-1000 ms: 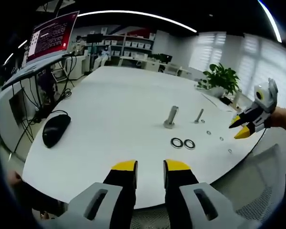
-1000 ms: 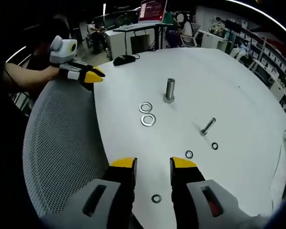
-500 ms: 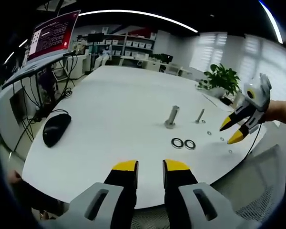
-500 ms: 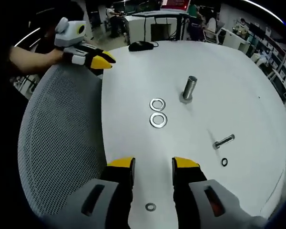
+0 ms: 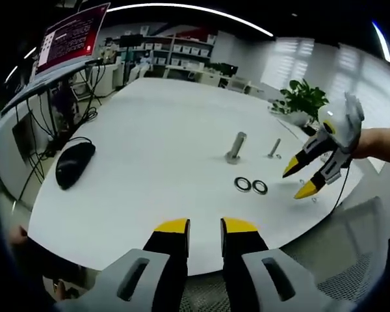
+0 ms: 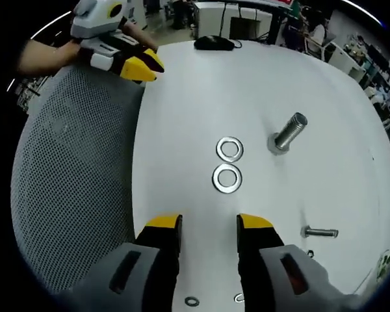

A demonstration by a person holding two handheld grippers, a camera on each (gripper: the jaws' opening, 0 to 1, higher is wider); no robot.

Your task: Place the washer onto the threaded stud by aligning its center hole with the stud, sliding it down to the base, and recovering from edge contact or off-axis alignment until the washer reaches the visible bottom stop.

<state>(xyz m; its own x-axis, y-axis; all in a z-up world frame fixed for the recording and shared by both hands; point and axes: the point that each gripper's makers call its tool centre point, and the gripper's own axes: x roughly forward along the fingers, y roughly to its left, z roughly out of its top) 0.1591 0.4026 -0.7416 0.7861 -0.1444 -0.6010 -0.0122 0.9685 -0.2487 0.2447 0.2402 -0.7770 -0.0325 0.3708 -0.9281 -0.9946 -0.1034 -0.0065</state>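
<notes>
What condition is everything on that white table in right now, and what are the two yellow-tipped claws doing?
Left claw: open, empty, hovering at the table edge.
Right claw: open, empty, above the washers.
Big stud: standing on its head, nothing on it.
Two large washers: flat on the table, side by side, not picked up.
Small bolt: bare; upright in the left gripper view.
Mouse: resting on the table, untouched.

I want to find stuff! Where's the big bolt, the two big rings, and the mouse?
big bolt [image 6: 287,132], right gripper view, threaded shaft.
two big rings [image 6: 227,178], right gripper view, nearer ring's band.
mouse [image 5: 73,163], left gripper view, top.
</notes>
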